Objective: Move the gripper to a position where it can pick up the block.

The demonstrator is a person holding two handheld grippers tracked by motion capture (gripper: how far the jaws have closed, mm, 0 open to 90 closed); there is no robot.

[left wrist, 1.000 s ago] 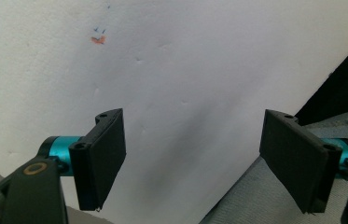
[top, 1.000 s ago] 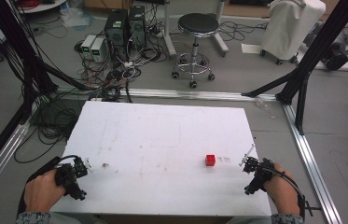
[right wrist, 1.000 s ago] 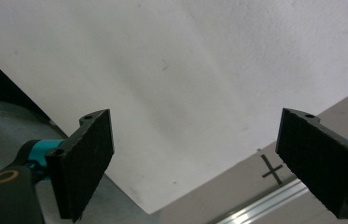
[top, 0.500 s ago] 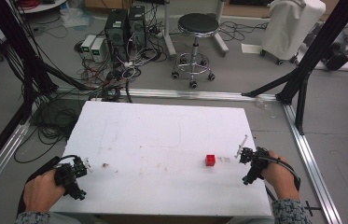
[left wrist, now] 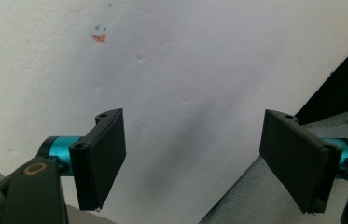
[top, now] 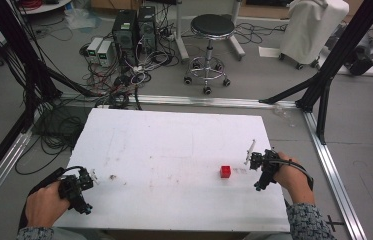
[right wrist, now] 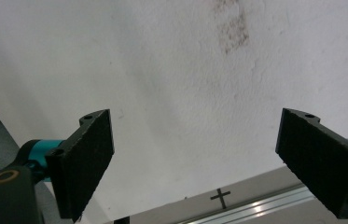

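Your left gripper [top: 80, 187] sits at the table's [top: 174, 145] 8 o'clock corner, jaws spread wide, empty. Your right gripper [top: 260, 167] at 4 o'clock is likewise released. Red cube [top: 225, 171] lies just beside it, at its 9 o'clock, untouched.

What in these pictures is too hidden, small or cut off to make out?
- Red cube, high view: too small to tell its material or any marking.
- Dark speck on the table, high view: too small to identify.
- Person: cut off by the bottom edge of the high view, past the hands and sleeves.
- Orange mark, left claw view: blurred, and the small blue marks above it are unreadable.
- Stool: its far side is hidden by the seat.
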